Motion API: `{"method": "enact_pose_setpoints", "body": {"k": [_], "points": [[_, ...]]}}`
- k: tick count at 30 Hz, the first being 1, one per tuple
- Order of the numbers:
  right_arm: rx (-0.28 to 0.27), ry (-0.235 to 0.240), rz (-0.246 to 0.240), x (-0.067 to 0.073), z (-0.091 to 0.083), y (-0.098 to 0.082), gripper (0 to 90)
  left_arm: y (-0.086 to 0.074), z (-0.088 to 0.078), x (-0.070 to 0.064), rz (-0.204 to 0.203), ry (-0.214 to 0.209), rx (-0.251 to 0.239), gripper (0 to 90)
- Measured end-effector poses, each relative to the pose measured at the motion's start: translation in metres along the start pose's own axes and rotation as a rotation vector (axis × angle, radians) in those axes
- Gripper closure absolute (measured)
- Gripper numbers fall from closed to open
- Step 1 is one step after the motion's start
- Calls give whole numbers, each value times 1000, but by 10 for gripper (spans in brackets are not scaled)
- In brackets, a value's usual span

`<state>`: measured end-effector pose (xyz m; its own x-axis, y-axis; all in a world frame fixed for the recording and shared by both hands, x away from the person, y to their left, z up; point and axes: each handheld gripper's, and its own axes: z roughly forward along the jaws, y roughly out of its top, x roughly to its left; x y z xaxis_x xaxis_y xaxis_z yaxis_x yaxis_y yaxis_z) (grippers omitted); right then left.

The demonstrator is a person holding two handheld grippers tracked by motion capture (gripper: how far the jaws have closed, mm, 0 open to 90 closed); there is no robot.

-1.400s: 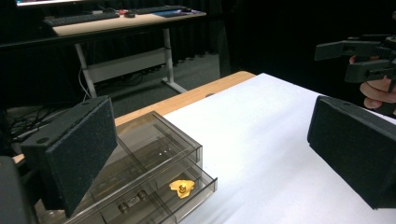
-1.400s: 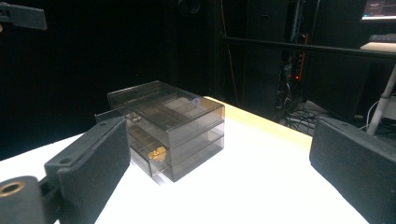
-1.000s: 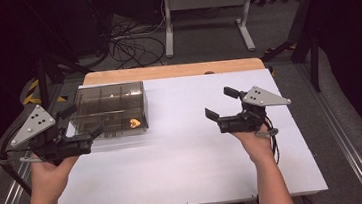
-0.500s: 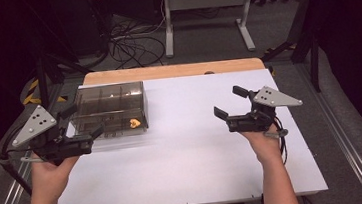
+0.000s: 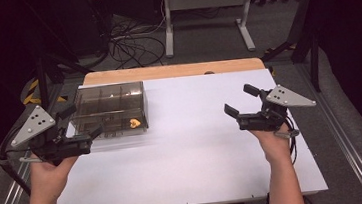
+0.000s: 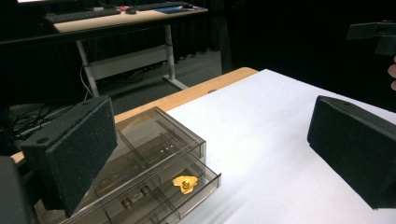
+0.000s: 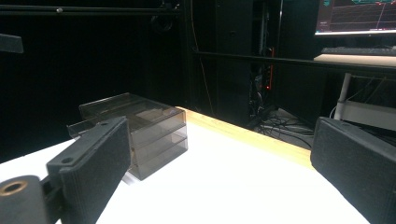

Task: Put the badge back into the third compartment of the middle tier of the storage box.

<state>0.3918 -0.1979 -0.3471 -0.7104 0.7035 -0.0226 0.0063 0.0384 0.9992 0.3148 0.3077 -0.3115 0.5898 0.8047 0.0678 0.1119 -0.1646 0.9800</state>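
Both tools spread and empty: left tool (image 5: 83,122) beside drawer box (image 5: 111,108), probably for drawer access; right tool (image 5: 241,101) apart over tabletop (image 5: 194,156).

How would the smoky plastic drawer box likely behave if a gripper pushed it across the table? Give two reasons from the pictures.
The drawer box is thin, see-through plastic holding little besides a small yellow part, so it probably slides easily on the white table. Its bottom drawer sits pulled out, so it may shift or rattle.

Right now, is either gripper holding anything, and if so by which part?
Nothing is held. The left gripper and right gripper both stand open and empty, apart from the drawer box.
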Motion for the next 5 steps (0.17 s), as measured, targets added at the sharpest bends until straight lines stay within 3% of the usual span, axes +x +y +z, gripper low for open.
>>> {"method": "enact_pose_setpoints", "body": {"k": [5], "points": [[0,-15,0,-4,-4,-1,59,0,0,0,0,1,2,22]]}}
